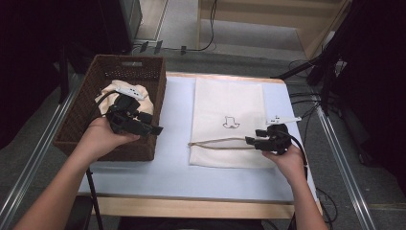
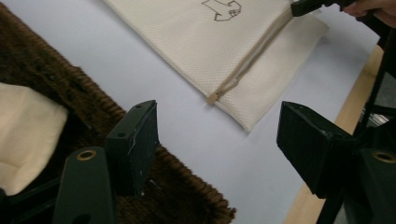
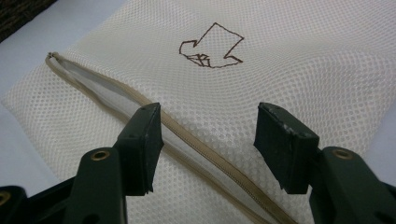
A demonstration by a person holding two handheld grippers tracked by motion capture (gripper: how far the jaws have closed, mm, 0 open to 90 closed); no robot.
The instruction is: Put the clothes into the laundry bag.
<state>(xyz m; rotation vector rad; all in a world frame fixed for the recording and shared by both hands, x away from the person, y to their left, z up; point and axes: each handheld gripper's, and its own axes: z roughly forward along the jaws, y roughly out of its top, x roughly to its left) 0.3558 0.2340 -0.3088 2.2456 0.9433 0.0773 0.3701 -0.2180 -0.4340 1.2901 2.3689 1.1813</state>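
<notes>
Soft, light mesh bag [image 1: 227,120] lies mid-tabletop — best pinched at its zipper edge [image 3: 201,158]. Right gripper [image 3: 208,144] and left gripper [image 2: 215,140] both gape, empty.

A table with a pale blue top [image 1: 172,167] and a light wooden edge [image 1: 191,208] stands on a grey floor [image 1: 28,143], with black cables [image 1: 210,28] and a light wooden board [image 1: 268,12] behind it, and dark corners on both sides.
</notes>
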